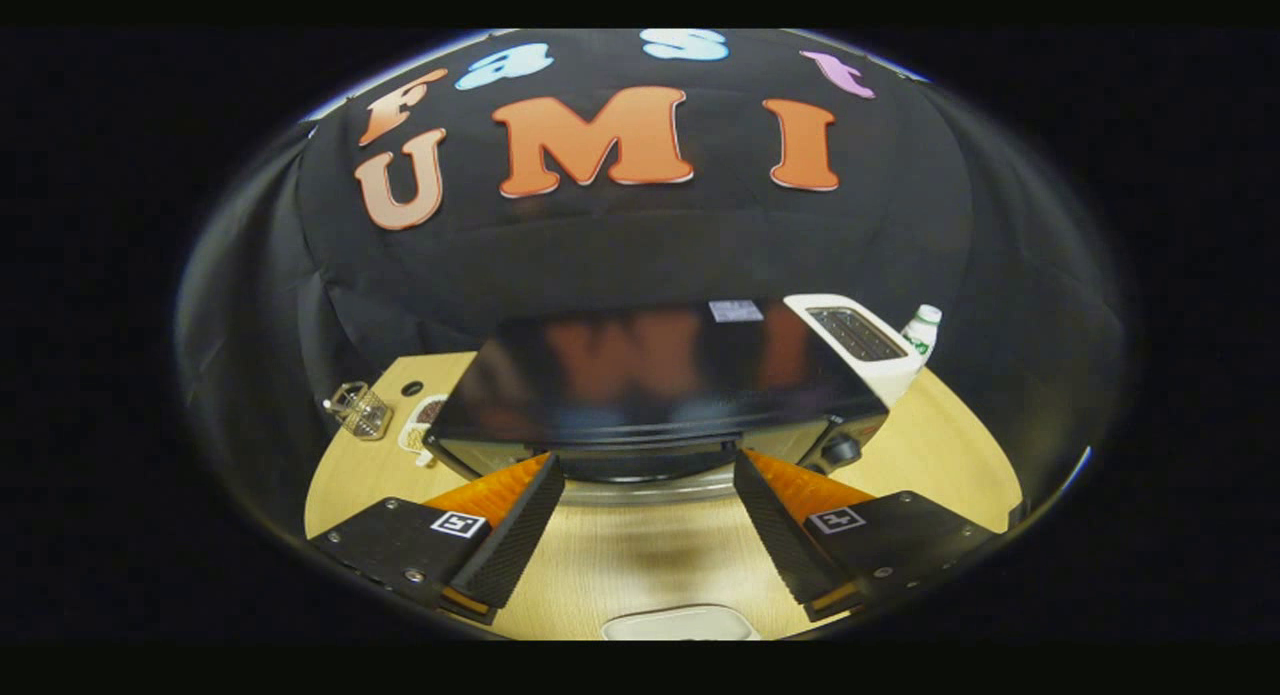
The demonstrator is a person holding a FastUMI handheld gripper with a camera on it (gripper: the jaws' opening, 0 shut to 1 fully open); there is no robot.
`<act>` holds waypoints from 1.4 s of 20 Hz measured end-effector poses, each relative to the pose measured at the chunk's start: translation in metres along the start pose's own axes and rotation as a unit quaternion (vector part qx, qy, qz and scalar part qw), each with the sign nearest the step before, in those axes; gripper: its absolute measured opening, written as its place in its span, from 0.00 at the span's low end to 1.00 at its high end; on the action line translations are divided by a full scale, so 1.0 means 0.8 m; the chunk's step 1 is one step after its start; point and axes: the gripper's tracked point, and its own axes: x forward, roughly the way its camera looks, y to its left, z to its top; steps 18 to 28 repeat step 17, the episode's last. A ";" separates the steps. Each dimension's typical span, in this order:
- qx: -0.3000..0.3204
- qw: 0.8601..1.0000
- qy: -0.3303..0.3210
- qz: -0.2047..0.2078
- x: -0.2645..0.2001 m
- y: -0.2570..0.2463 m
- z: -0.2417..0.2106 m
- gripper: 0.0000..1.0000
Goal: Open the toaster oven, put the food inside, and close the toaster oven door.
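The black toaster oven (pixel 640 375) stands just ahead of me on the wooden table (pixel 640 565), seen from above with its glossy top reflecting the wall. Its silver door handle (pixel 650 490) runs across the front, right at my fingertips. My gripper (pixel 648 465) is open, the two fingers spread to either side of the handle and touching nothing. A control knob (pixel 840 450) sits on the oven's front at the right. The rim of a white dish (pixel 680 623) shows on the table beneath the fingers; what lies on it is hidden.
A white slot toaster (pixel 860 340) and a white bottle (pixel 922 330) stand behind the oven on the right. A small clear container (pixel 360 410) and a white object (pixel 420 430) lie left of the oven. Black cloth walls close the booth.
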 end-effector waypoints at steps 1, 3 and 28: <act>0.001 1.000 -0.015 0.000 -0.011 -0.001 0.021 1.00; 0.003 0.998 -0.055 -0.001 -0.036 -0.009 0.069 1.00; -0.001 0.975 -0.224 -0.014 -0.262 -0.060 0.195 1.00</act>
